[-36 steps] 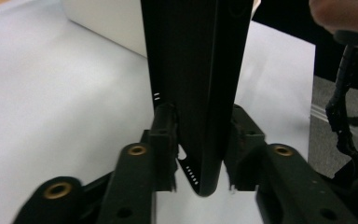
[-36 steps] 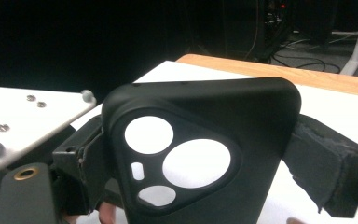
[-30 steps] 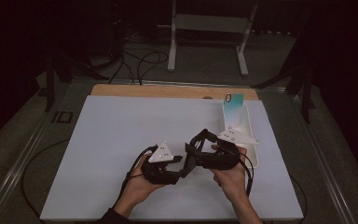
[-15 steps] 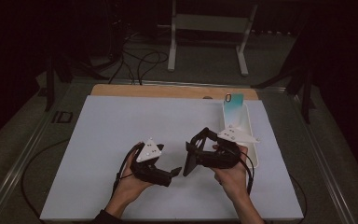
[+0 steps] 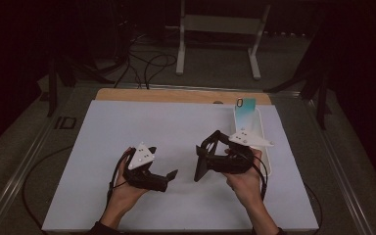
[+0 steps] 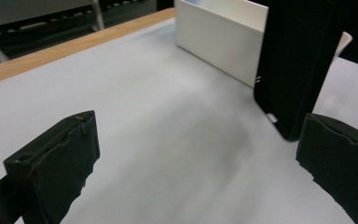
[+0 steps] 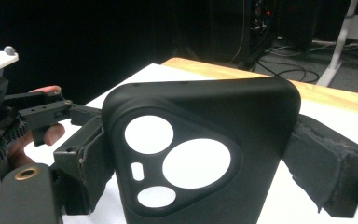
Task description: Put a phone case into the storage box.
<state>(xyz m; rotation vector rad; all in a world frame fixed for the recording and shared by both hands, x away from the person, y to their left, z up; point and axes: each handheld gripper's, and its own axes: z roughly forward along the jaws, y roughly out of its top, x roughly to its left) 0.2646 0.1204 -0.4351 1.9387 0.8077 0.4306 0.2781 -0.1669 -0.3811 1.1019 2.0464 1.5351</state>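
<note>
A black phone case with round camera cut-outs stands upright between the pads of my right gripper, which is shut on its sides. In the high view the right gripper holds the case just above the white mat, right of centre. My left gripper sits to its left, apart from the case; its jaws have just been opening and stand wide with nothing between them. In the left gripper view the case hangs beyond the open left gripper.
A white tray lies along the mat's right side, with a teal phone propped at its far end. The tray wall shows behind the case. A wooden strip borders the far edge of the mat.
The left gripper has let go of the case, opened wide and drawn away to the left. The right gripper has kept still with the case in it.
</note>
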